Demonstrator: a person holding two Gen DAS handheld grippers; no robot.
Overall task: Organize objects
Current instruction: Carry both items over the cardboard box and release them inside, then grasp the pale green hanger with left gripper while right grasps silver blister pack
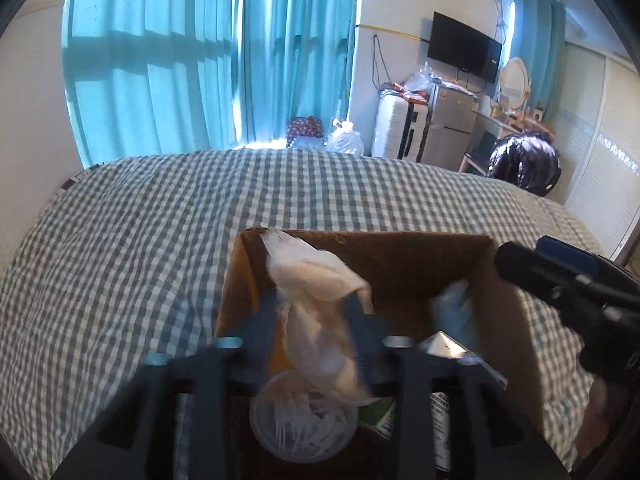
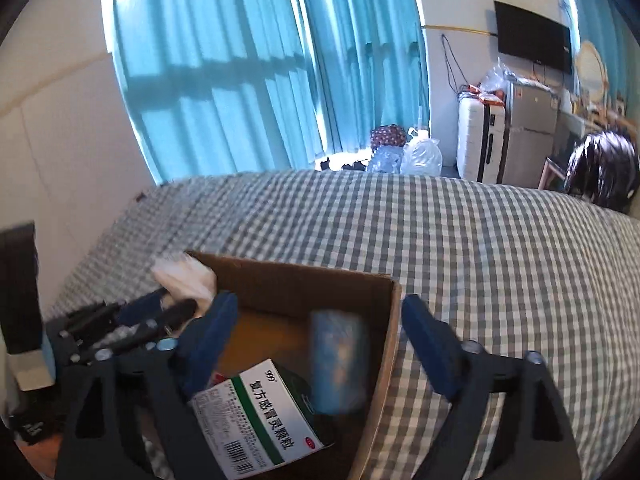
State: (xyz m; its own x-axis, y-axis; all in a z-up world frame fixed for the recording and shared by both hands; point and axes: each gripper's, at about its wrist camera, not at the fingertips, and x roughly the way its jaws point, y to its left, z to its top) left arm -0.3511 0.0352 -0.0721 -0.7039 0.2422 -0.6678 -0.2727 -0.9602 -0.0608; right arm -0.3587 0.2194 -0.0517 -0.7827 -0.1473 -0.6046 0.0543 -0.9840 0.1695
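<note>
An open cardboard box point(image 1: 384, 256) sits on a bed with a grey-and-white checked sheet point(image 1: 140, 240). My left gripper point(image 1: 314, 304) is shut on a pale crumpled plastic bag point(image 1: 316, 280), held over the box's left side. Below it in the box lies a clear round lid or tub point(image 1: 302, 420). In the right wrist view the box point(image 2: 320, 280) holds a green-and-white medicine carton point(image 2: 264, 412) and a blurred blue packet point(image 2: 340, 360), seen in mid-air between my open right fingers. My right gripper point(image 2: 320, 340) is open above the box's right side; it also shows at the left wrist view's right edge point(image 1: 560, 280).
Teal curtains point(image 1: 200, 60) hang behind the bed. Beyond the bed's far edge stand bags point(image 1: 344, 136), a white suitcase point(image 1: 396, 128), a small fridge point(image 1: 452, 124), a wall TV point(image 1: 464, 46) and a black bag point(image 1: 524, 164). A dark object point(image 2: 18, 284) stands at the left.
</note>
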